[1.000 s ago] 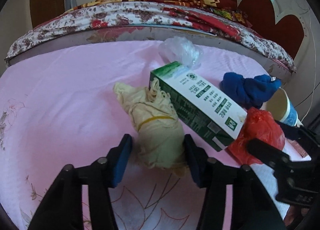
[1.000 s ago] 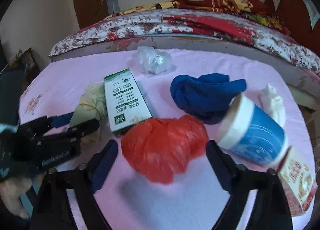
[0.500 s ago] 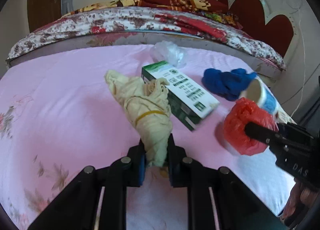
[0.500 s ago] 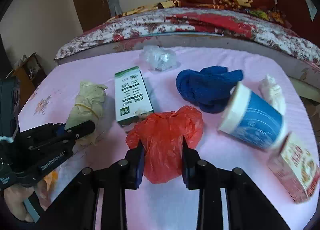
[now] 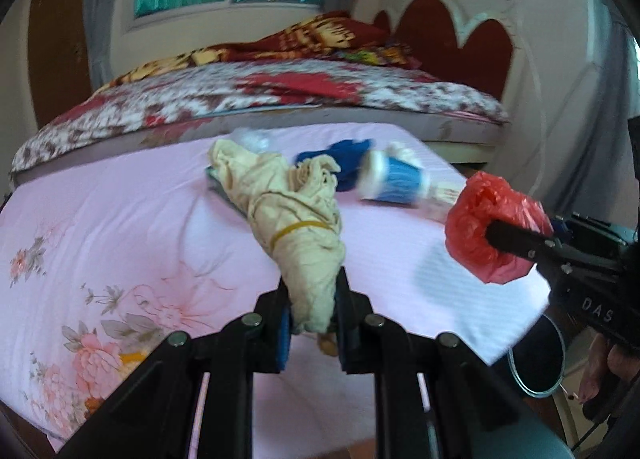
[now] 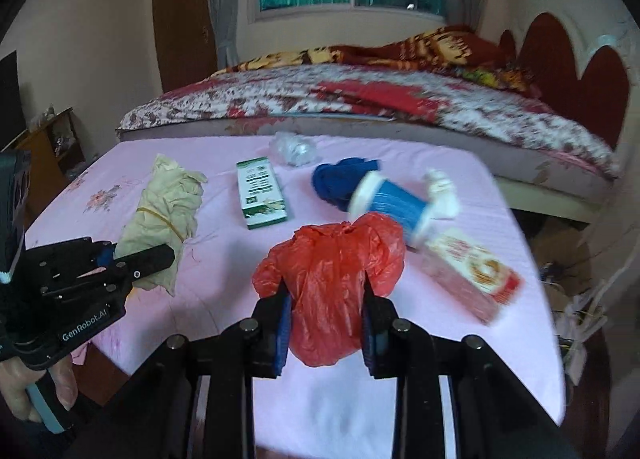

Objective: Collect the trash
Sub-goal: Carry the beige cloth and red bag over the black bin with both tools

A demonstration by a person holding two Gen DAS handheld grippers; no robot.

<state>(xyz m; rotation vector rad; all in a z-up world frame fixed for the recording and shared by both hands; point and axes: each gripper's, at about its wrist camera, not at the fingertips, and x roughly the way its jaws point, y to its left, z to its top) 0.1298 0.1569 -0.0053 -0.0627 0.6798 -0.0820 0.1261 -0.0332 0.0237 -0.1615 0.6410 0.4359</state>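
The left gripper (image 5: 313, 311) pinches the lower end of a cream cloth bundle (image 5: 298, 227) tied with a yellow band, its fingers (image 5: 282, 325) pressed tight on it, the bundle seemingly lifted off the pink worktop (image 5: 120, 227). The right gripper (image 6: 325, 325) has its fingers clamped on a crumpled red plastic bag (image 6: 334, 279). On the worktop lie a green box (image 6: 260, 193), a blue cloth (image 6: 340, 179), a tipped blue cup (image 6: 390, 209) and a red carton (image 6: 472, 271), blurred.

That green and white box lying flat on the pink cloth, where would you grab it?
Across the green box's narrow width, near the end facing us, coming down from above. It lies flat, its long sides look clear, and the cream bundle is already lifted away.
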